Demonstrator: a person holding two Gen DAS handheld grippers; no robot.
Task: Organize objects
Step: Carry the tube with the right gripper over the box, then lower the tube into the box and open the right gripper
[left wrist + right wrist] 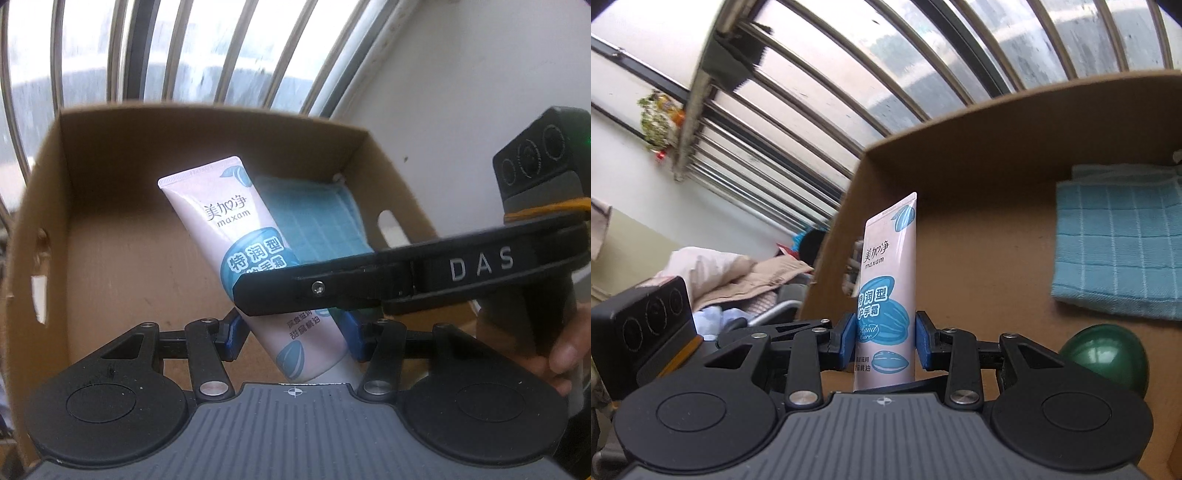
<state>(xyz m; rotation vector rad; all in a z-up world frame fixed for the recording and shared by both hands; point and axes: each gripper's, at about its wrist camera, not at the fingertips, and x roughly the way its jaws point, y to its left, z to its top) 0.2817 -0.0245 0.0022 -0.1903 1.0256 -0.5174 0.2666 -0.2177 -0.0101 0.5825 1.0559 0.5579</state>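
Note:
A pink and blue Maxam hand cream tube stands between the blue pads of both grippers, above an open cardboard box. My right gripper is shut on the tube, pads on both its sides. My left gripper has its pads around the tube's lower part, left pad touching, right pad close beside it. The right gripper's black finger crosses in front of the tube in the left wrist view.
A folded blue checked cloth lies on the box floor at the right; it also shows in the left wrist view. A dark green ball lies in the box near the right gripper. A barred window stands behind the box.

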